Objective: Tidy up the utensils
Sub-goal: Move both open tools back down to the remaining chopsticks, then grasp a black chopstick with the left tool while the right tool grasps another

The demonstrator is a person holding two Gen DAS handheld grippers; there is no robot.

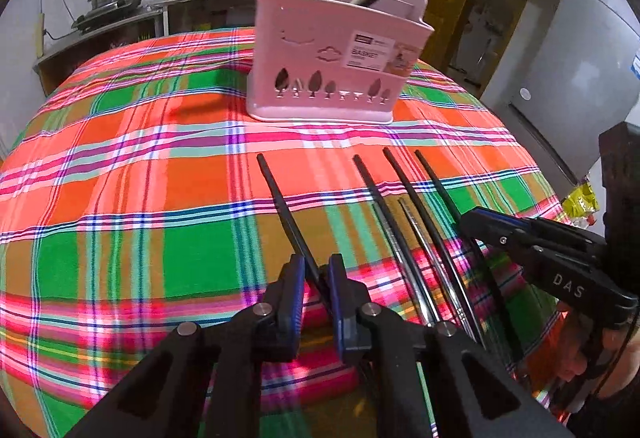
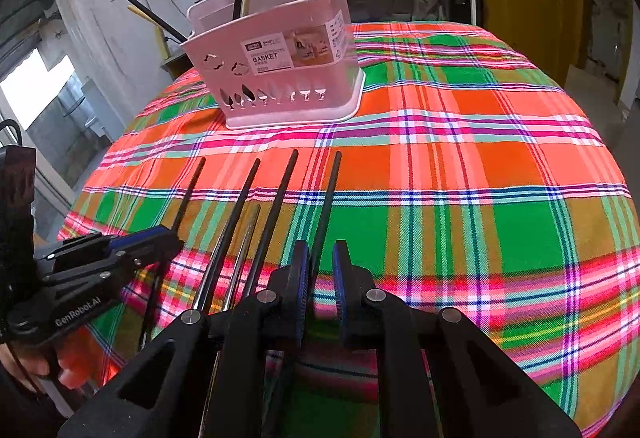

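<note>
The left claw (image 1: 316, 272) pinched a black chopstick (image 1: 280, 198) near the bench's (image 1: 120, 158) front edge. The right claw (image 2: 320, 258) stood narrow around another black chopstick (image 2: 330, 194); whether its pads pressed it was unclear. More chopsticks (image 2: 240, 222) lay between them, and the pink basket (image 1: 332, 54) stood toward the far edge.

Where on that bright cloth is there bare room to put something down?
Free: the cloth left of the pink basket, and the wide stretch to its right. Crowded: the near strip where the black chopsticks lie side by side.
</note>
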